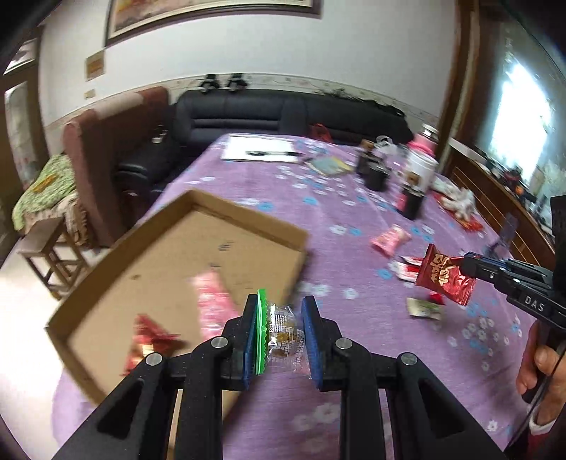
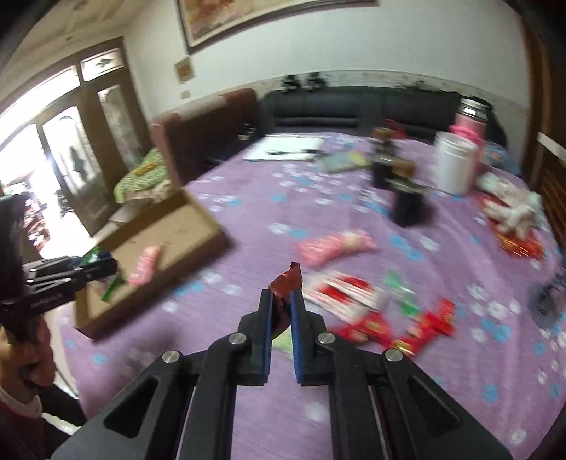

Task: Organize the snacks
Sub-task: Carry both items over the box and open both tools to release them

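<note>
A table under a purple floral cloth [image 2: 247, 219] carries an open cardboard box [image 1: 247, 216], loose snack packets [image 2: 336, 246], a white canister [image 2: 454, 164], dark jars [image 2: 410, 208] and papers [image 1: 261, 148].

A dark sofa [image 1: 283, 109] runs along the far white wall [image 1: 247, 60], beneath a large framed picture [image 1: 212, 14]. A reddish-brown armchair [image 1: 106, 141] stands to its left. Bright daylight pours through glazed wooden doors [image 2: 70, 148] at far left.
</note>
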Tool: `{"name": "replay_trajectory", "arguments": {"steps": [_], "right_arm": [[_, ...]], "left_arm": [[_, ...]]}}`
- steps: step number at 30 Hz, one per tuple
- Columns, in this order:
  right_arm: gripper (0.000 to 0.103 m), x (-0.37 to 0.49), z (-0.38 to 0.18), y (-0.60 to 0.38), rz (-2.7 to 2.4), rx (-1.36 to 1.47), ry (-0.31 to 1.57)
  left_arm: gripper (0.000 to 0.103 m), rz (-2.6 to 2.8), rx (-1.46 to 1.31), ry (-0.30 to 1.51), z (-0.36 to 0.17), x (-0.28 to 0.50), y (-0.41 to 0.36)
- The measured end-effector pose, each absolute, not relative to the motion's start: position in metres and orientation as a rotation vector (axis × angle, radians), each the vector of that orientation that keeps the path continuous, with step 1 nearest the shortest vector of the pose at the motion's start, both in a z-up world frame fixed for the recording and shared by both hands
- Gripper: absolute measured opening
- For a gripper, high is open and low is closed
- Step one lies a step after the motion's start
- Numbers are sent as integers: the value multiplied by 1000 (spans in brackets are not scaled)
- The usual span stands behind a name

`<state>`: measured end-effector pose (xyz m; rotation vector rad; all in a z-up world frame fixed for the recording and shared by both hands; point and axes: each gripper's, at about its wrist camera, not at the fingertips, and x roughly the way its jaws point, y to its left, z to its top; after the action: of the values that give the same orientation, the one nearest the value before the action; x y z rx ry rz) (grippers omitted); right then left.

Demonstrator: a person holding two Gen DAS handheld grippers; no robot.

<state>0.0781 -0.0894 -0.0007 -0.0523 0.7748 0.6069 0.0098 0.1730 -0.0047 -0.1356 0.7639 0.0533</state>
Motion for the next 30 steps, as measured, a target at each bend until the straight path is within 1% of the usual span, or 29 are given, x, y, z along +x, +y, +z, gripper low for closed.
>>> {"name": "replay_trajectory", "arguments": {"steps": [7, 13, 19, 23, 24, 26, 27, 28, 29, 30], "right_arm": [[9, 77, 7, 10, 800, -53, 760], [9, 85, 2, 81, 884, -53, 769], [9, 109, -22, 126, 892, -65, 825], [10, 118, -39, 132, 891, -39, 870], [12, 120, -42, 132, 888, -29, 880], [38, 119, -44, 132, 879, -35, 884], [64, 117, -44, 132, 876, -40, 881], [80, 115, -41, 131, 865, -49, 861], [83, 112, -39, 129, 851, -59, 840], [83, 109, -34, 128, 850, -67, 817]], "left_arm": [[25, 159, -165, 775, -9, 2, 227], [25, 213, -192, 800, -23, 10, 255], [25, 242, -203, 823, -36, 25, 271], [25, 252, -215, 842, -44, 33, 274], [25, 258, -211, 847, -45, 34, 274], [27, 271, -205, 851, -46, 35, 272], [27, 281, -207, 851, -46, 34, 272], [28, 288, -207, 852, -46, 34, 272], [36, 297, -206, 850, -44, 33, 272], [45, 306, -208, 846, -42, 32, 272]]}}
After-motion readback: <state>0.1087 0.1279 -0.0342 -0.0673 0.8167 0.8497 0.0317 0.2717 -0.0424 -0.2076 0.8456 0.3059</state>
